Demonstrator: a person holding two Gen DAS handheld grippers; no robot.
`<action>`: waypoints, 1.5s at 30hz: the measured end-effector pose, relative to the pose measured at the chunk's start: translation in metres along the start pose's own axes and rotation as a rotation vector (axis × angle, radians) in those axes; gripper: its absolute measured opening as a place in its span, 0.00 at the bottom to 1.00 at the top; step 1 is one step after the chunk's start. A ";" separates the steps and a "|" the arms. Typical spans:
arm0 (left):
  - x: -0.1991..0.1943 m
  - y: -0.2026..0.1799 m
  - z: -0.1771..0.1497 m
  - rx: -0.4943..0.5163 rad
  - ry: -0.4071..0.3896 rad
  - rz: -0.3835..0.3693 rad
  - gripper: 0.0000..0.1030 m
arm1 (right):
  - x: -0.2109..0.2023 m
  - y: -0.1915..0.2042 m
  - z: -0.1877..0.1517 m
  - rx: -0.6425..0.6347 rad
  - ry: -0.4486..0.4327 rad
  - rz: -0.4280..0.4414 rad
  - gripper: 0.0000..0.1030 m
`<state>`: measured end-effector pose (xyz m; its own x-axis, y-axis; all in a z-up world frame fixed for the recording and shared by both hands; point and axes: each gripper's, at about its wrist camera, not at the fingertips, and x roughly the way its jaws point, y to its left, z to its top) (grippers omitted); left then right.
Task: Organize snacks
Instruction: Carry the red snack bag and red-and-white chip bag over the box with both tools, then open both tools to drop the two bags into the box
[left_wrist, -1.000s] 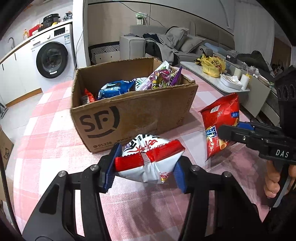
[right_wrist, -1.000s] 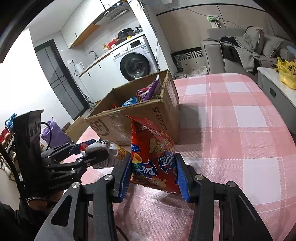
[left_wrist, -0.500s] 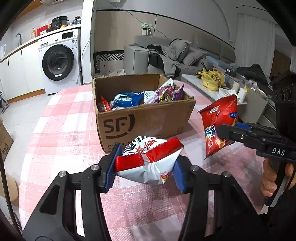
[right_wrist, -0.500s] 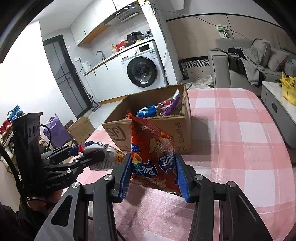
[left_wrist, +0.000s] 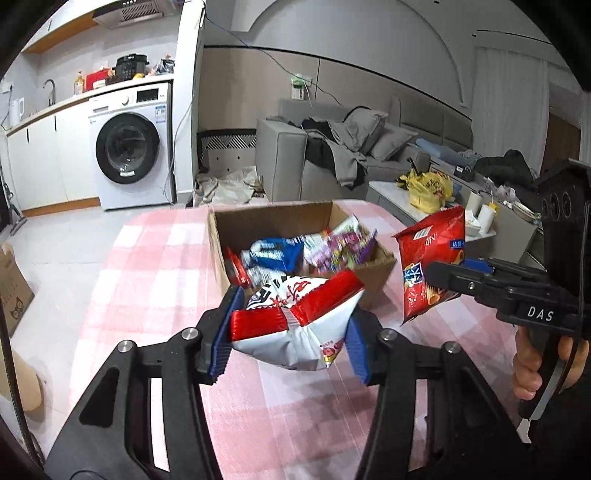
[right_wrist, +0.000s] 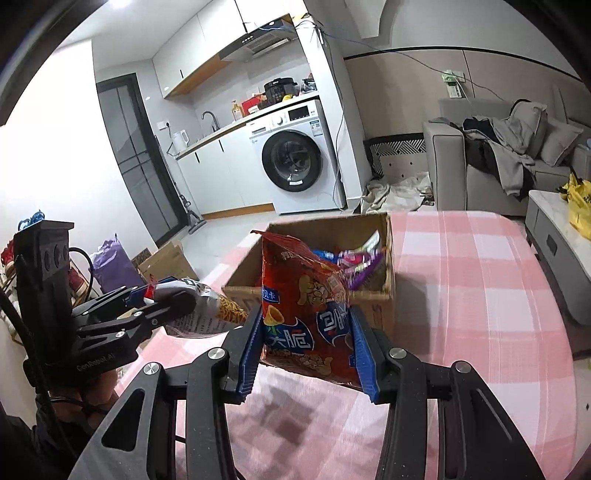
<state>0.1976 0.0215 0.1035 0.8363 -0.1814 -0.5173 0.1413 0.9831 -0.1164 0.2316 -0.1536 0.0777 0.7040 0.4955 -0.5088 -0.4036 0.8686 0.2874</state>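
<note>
Snack packets (left_wrist: 291, 251) heaped inside open cardboard box (left_wrist: 221, 251) on checked tablecloth (left_wrist: 147, 277).

This is a lived-in home, an open-plan flat: a front-loading washing machine (right_wrist: 291, 162) under a kitchen counter with sink tap (right_wrist: 208, 118) and kettle (right_wrist: 181, 140), a range hood (right_wrist: 258, 42) above, and a grey sofa (left_wrist: 332, 155) heaped with clothes beside the pink checked surface (right_wrist: 480, 295).

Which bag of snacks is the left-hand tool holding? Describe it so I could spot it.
Find the pink checked table, then the open cardboard box on it. In front of the box, the left gripper pinches a puffy white bag with red bands; the other held bag is all red.
</note>
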 end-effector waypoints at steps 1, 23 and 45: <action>-0.001 0.002 0.005 -0.003 -0.007 0.004 0.47 | 0.002 0.000 0.004 -0.002 -0.002 0.000 0.44; 0.062 0.020 0.074 -0.009 -0.016 0.029 0.47 | 0.071 -0.017 0.065 -0.017 -0.017 0.008 0.44; 0.185 0.023 0.072 0.007 0.076 0.066 0.48 | 0.136 -0.035 0.076 -0.076 0.045 -0.026 0.51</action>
<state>0.3937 0.0118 0.0664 0.8015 -0.1169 -0.5864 0.0908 0.9931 -0.0739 0.3856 -0.1168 0.0600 0.6888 0.4703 -0.5517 -0.4295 0.8778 0.2120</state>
